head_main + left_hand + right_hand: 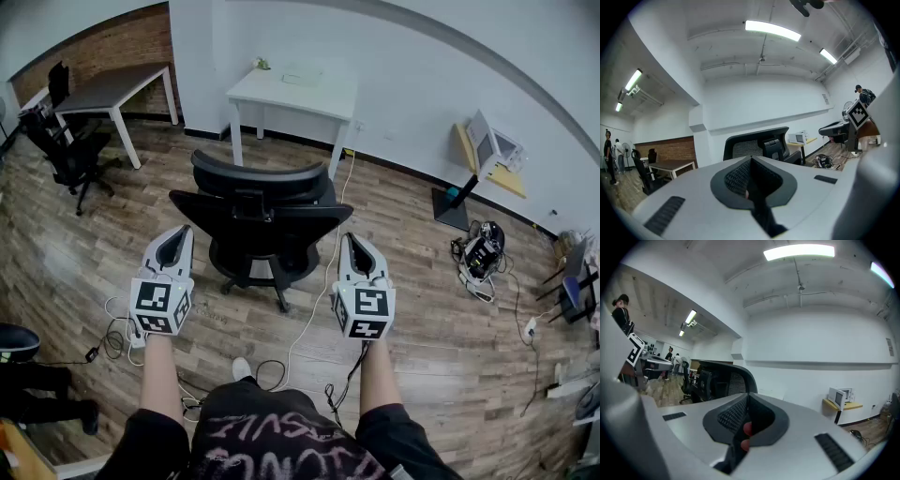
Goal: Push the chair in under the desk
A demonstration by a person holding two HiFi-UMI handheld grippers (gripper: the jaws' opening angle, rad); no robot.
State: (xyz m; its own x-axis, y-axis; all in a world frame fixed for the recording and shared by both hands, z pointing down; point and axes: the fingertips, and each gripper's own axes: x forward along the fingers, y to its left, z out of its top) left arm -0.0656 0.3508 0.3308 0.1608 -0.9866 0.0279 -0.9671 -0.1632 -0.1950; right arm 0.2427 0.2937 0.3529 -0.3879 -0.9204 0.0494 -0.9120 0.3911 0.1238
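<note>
A black mesh-backed office chair (pixel 258 217) stands on the wood floor, its back towards me, a little way out from the white desk (pixel 292 92) against the far wall. My left gripper (pixel 174 246) is shut and empty, just left of the chair's backrest, apart from it. My right gripper (pixel 356 248) is shut and empty, just right of the backrest. The chair back (pixel 757 145) shows beyond the closed jaws in the left gripper view, and the chair back (pixel 719 378) appears to the left in the right gripper view.
A second black chair (pixel 66 150) and a dark-topped table (pixel 112 86) stand at the far left. Cables (pixel 314 300) trail over the floor by the chair. A stand with a monitor (pixel 473 159) and gear (pixel 483 253) sit at the right.
</note>
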